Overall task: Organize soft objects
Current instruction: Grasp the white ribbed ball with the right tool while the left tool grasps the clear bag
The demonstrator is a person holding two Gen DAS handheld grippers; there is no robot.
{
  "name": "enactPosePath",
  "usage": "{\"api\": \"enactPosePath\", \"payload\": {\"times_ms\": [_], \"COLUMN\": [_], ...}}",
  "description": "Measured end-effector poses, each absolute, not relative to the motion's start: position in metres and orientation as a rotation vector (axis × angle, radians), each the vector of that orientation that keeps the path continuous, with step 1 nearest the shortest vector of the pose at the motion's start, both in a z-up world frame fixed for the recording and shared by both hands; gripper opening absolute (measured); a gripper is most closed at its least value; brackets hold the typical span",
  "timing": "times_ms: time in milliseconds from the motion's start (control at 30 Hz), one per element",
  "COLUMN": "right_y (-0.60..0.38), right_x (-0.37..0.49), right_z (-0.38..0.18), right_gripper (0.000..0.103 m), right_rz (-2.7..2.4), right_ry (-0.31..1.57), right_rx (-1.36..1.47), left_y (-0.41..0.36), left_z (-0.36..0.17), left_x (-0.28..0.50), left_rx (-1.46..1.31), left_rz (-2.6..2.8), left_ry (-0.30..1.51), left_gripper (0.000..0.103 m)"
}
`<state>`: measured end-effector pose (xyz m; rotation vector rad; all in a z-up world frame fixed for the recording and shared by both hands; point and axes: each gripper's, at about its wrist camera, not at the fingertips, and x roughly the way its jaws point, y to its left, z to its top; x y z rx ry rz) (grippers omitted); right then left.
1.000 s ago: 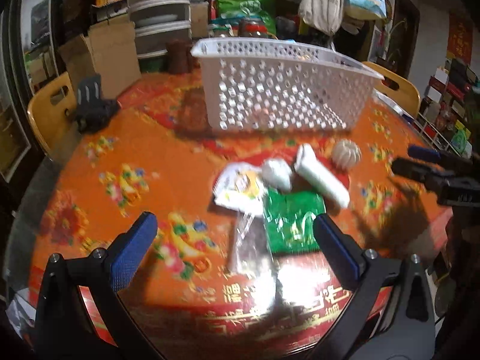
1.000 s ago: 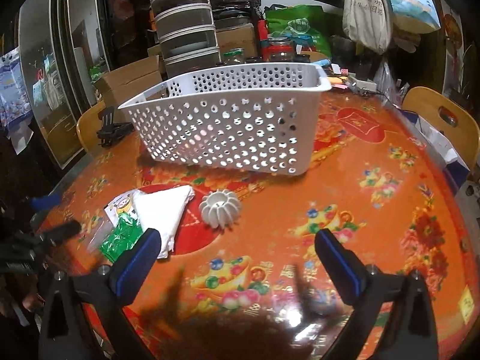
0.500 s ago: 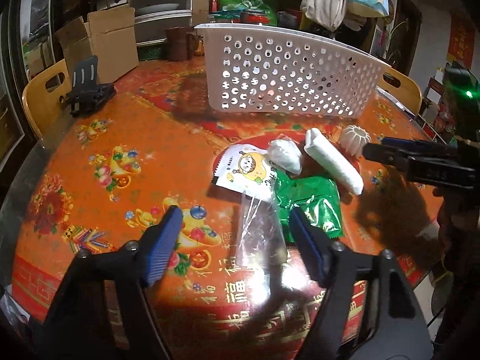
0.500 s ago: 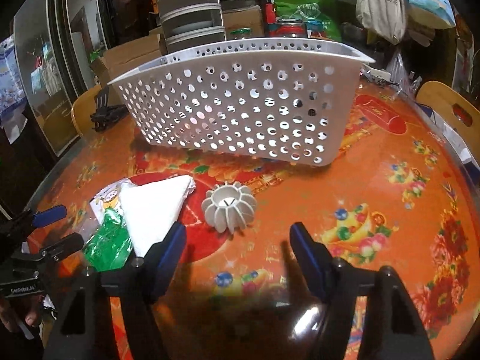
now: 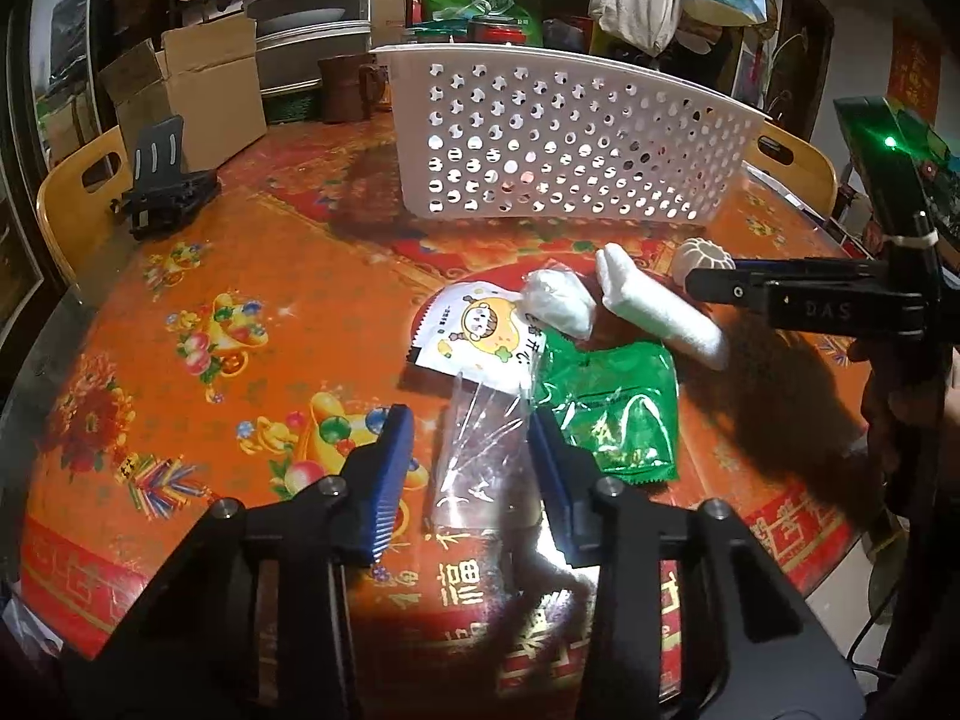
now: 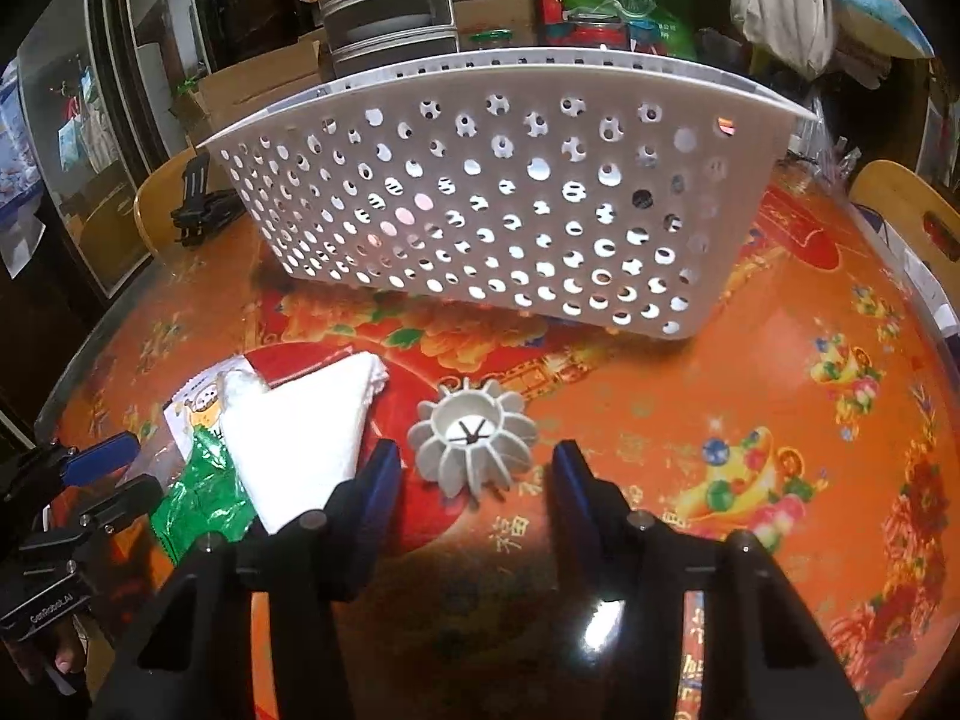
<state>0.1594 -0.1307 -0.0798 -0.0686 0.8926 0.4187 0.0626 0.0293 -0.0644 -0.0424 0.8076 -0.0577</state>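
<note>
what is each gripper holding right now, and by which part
Nothing is held yet. The left gripper is closing around the clear bag, the right gripper around the ribbed grey piece; no pad presses either.

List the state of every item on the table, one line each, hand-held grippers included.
White basket: upright, contents hidden.
Clear plastic bag: flat, between the left jaws.
Green packet: flat, crinkled.
Cartoon packet: flat, partly covered.
White cloth: folded.
Ribbed white ball: on table, ungripped.
Left hand-held gripper: closing.
Right hand-held gripper: closing.
</note>
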Motion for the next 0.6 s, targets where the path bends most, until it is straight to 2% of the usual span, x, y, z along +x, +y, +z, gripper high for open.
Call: {"api": "enactPosePath", "payload": {"times_ms": [67,200,300,600], "right_y": [-0.129,-0.126,-0.124,-0.128], "right_x": [0.161,0.163,0.163,0.153], "right_z": [-0.080,-0.082,-0.082,-0.074], "right_gripper": [0.052,0.045,0.045,0.045], "right_rz": [0.415,0.416,0.415,0.409], "right_ry": [0.895,0.904,0.902,0.853], "right_rx": [-0.073,-0.084,-0.092,-0.090], "left_y": [0.029,0.029,0.028,0.030], "left_z": [-0.065,-0.065,-0.063,-0.055], "left_x": [0.063,0.062,0.060,0.054], "left_rx": [-0.042,-0.040,-0.041,-0.044], "left_rz": [-0.060,-0.067,-0.082,-0.072], "left_ry": [0.809,0.807,0.799,0.770], "left_gripper": [0.038,0.036,0.027,0.027]}}
